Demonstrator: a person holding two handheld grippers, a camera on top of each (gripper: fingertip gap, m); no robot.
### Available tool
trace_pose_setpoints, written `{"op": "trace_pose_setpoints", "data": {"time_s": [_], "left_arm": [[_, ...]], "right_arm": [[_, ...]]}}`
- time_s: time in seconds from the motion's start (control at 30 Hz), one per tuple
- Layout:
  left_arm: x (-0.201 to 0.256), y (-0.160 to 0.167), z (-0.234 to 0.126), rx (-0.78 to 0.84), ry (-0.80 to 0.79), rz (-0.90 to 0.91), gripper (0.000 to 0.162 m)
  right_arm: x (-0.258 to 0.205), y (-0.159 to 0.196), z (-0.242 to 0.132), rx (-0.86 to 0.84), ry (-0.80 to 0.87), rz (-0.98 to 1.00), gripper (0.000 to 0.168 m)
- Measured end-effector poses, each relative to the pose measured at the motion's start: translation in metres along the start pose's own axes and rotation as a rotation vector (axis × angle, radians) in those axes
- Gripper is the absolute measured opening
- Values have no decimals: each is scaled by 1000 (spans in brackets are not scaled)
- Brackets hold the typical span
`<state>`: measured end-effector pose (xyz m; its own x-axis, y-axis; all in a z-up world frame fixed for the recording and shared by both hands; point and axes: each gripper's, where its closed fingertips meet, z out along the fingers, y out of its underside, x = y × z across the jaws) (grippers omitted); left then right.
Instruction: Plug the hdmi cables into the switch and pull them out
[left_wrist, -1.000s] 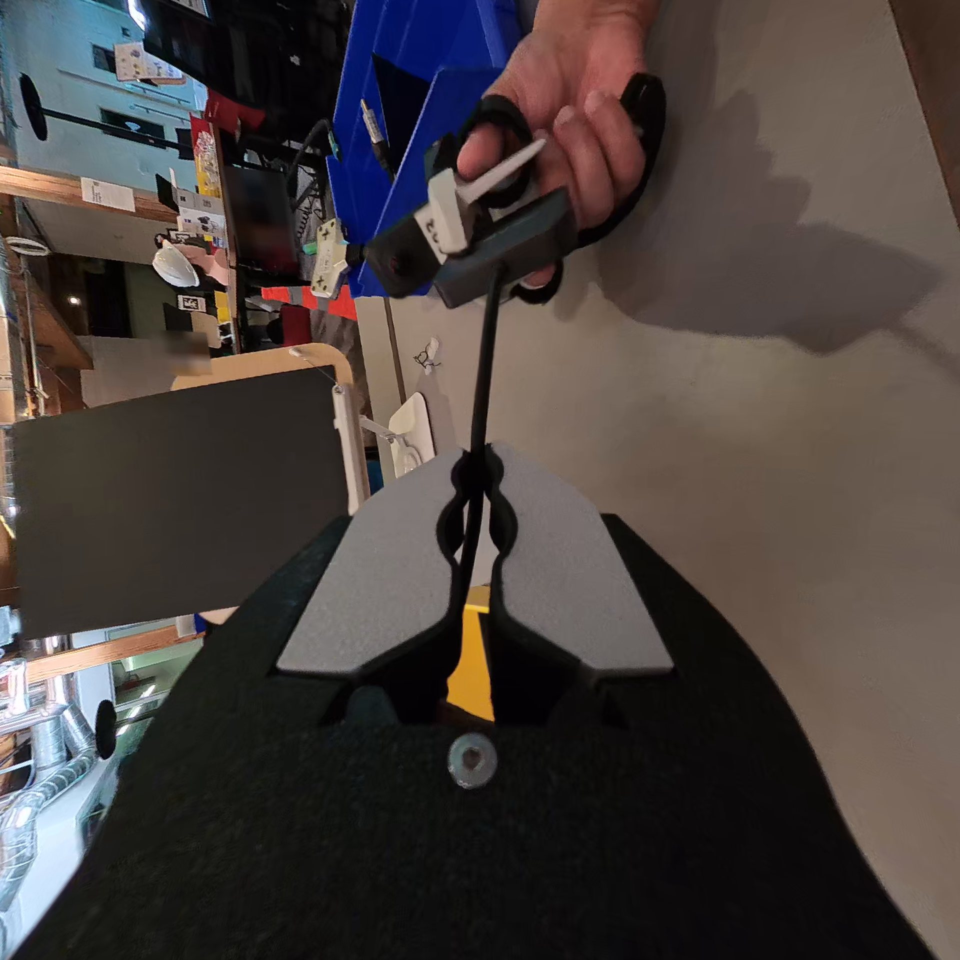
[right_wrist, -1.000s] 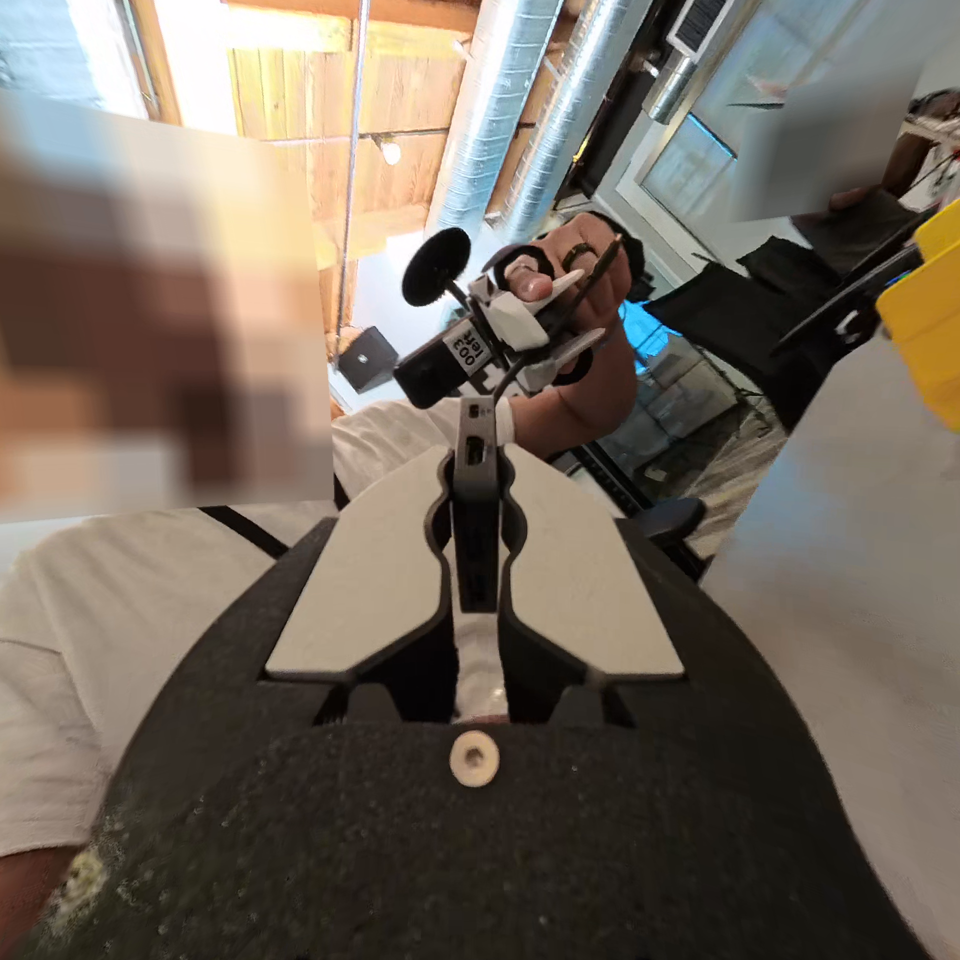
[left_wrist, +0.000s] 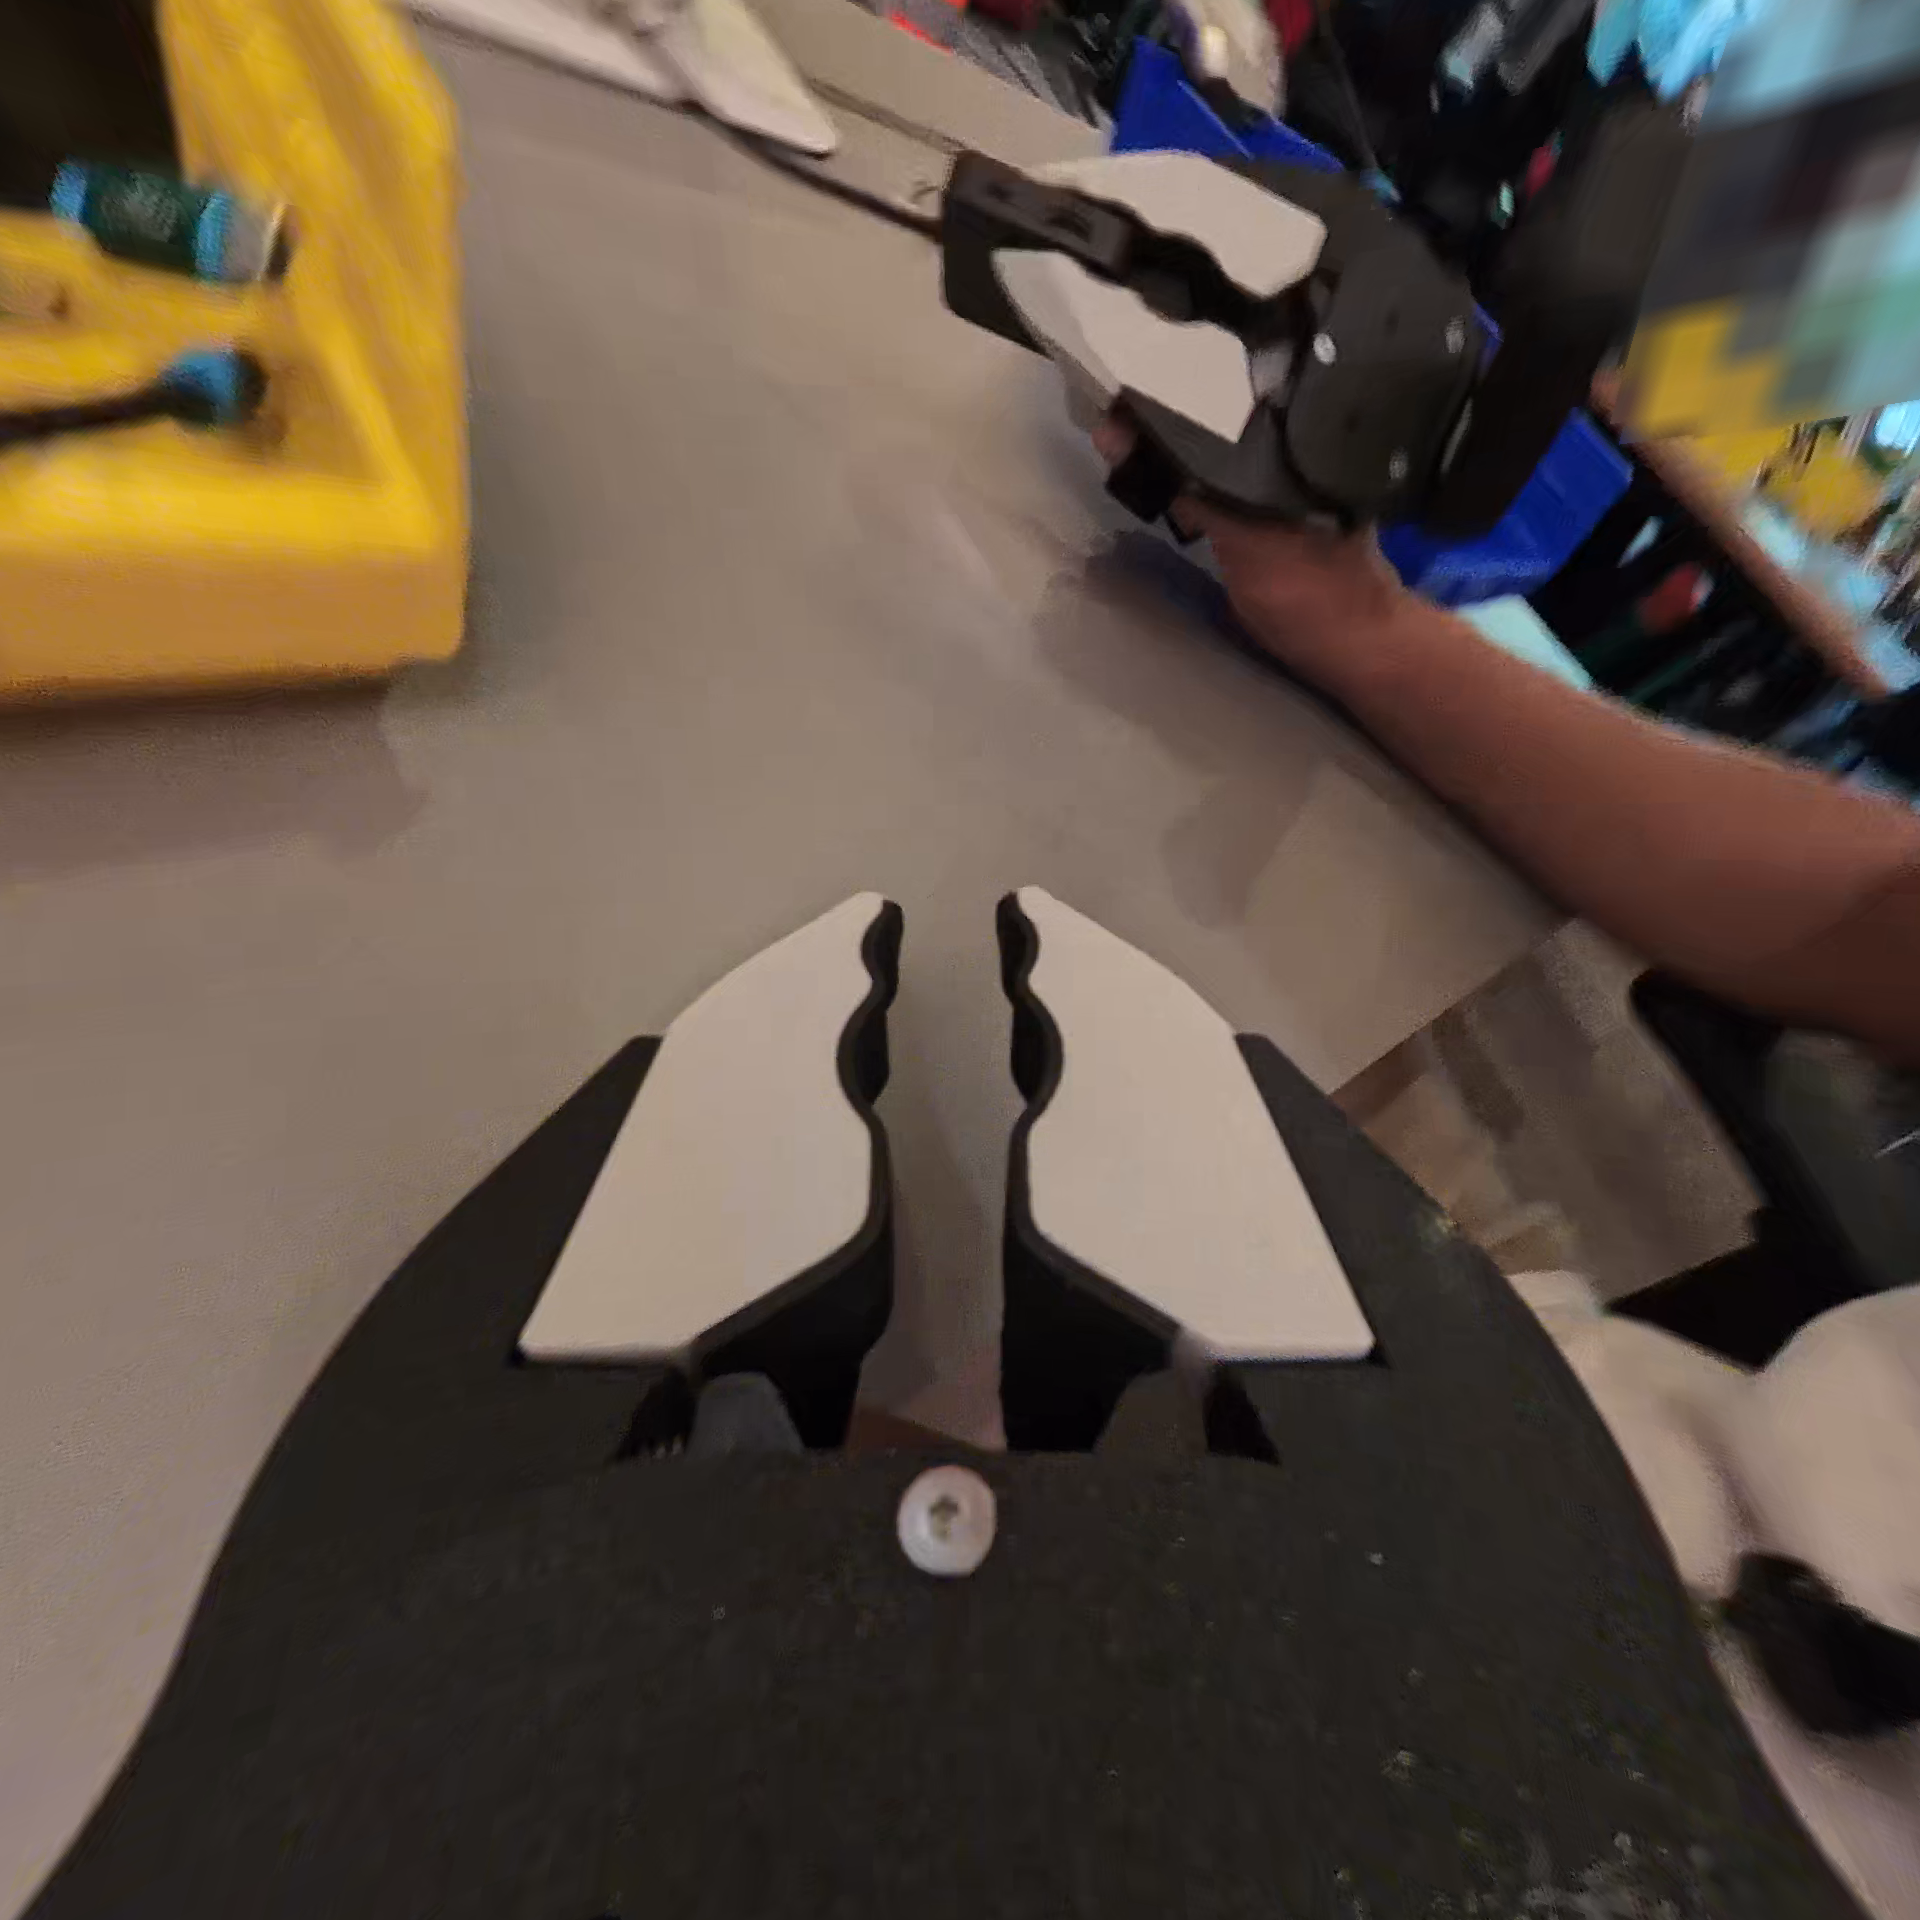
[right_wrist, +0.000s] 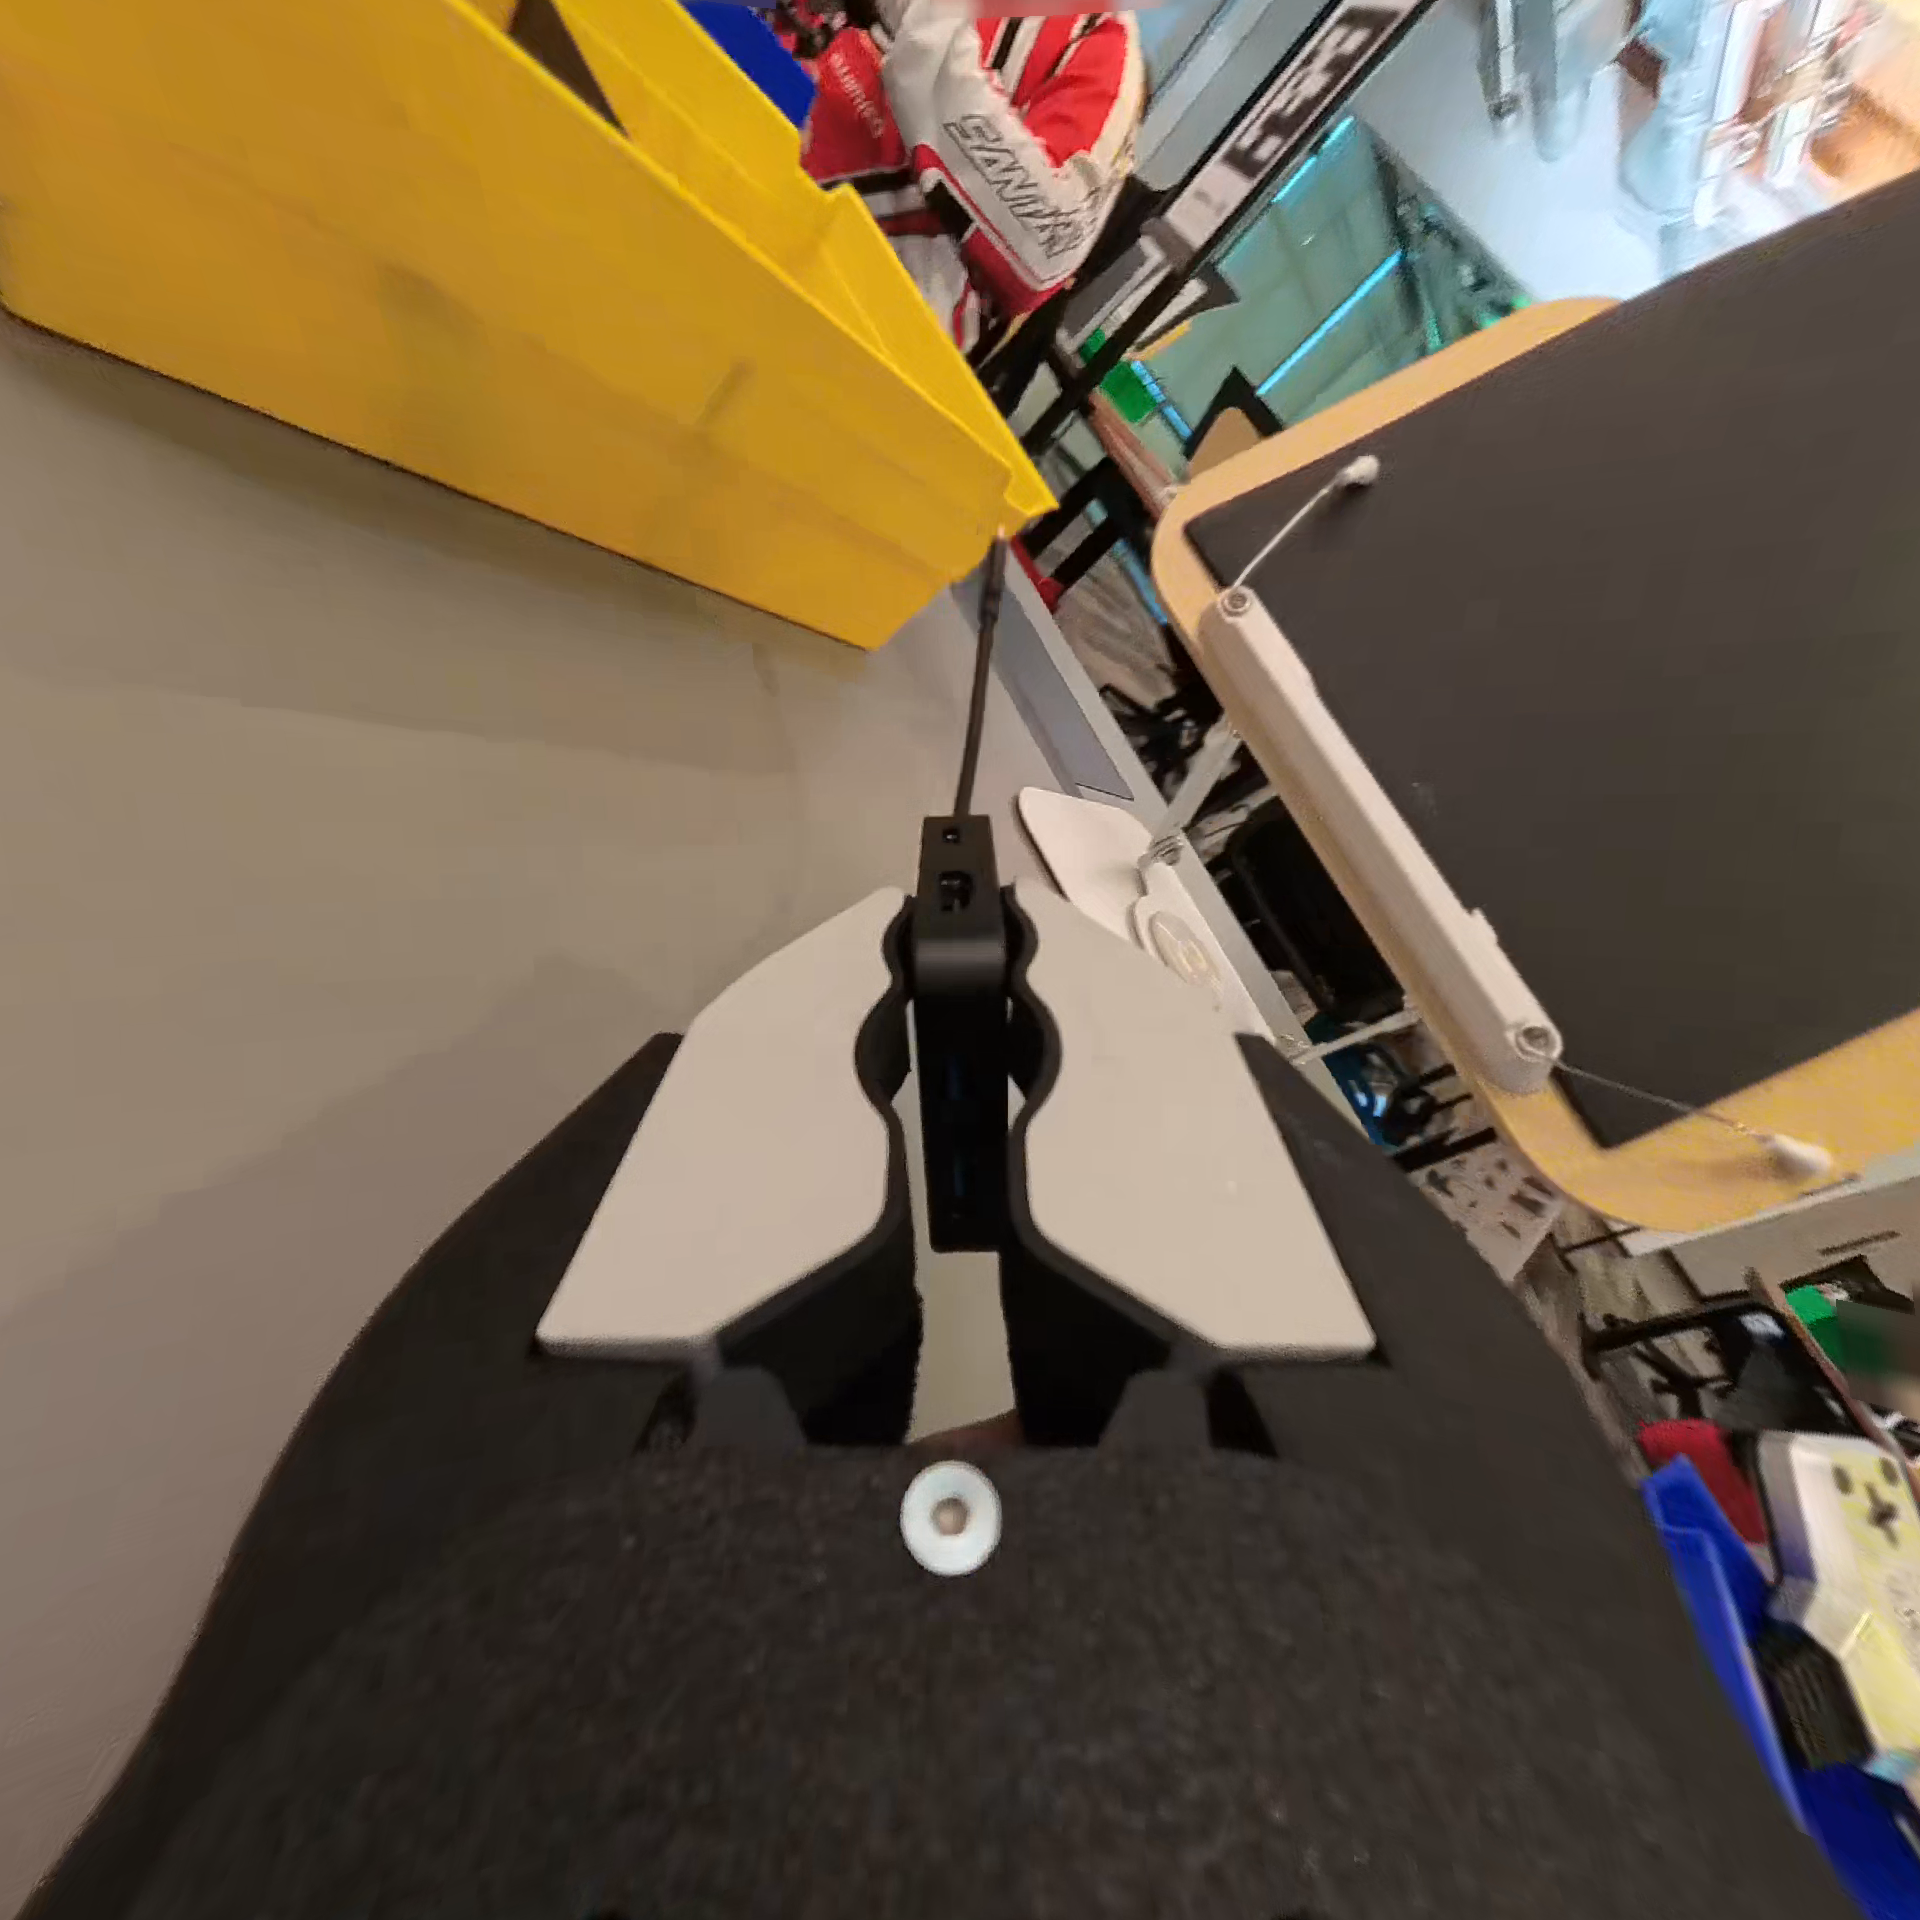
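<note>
Left wrist view: left gripper (left_wrist: 948, 914) at bottom centre, fingers parted w/ a clear gap, nothing between them, held over a grey table (left_wrist: 675, 623). Upper left of frame: yellow bin (left_wrist: 312, 520) w/ blue-ended cables (left_wrist: 166, 223) inside, blurred. Upper right: right gripper (left_wrist: 997, 270), held by a hand (left_wrist: 1288, 551), clenched on a black switch (left_wrist: 1039, 208) that sticks out past the fingertips toward frame left. Forearm runs off right edge. Blue bins (left_wrist: 1538, 488) behind it, background blurred.

Right wrist view: right gripper (right_wrist: 958, 914) at centre, fingers pressed onto the narrow black switch (right_wrist: 961, 1039), which stands on edge between them, its tip just past the fingertips. Thin black cable (right_wrist: 977, 707) runs from the switch's far end up toward the corner of a yellow bin (right_wrist: 520, 343) in upper left of frame; whether it touches the bin, can't tell. Grey table (right_wrist: 364, 883) at left. Right side of frame: dark panel w/ wood-coloured rim (right_wrist: 1610, 675). Lower right: blue bin (right_wrist: 1745, 1621).
</note>
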<state>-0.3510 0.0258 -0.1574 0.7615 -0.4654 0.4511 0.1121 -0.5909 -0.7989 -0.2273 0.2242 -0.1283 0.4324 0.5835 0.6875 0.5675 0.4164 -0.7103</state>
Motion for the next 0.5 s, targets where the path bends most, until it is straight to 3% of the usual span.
{"op": "trace_pose_setpoints", "data": {"time_s": [0.1, 0.17, 0.3, 0.5], "left_arm": [[-10, -4, -8, 2, 45, -127, 26], [-19, -13, -11, 57, 58, -158, 26], [-28, -9, -5, -2, 45, -116, 26], [-93, -37, -20, 43, -317, 90, 29]], "right_arm": [[12, -2, -5, 42, 114, -95, 13], [12, -3, -8, 64, 104, -71, 13], [7, 1, -6, 35, 65, -55, 13], [5, 7, -3, 16, 28, -10, 14]]}}
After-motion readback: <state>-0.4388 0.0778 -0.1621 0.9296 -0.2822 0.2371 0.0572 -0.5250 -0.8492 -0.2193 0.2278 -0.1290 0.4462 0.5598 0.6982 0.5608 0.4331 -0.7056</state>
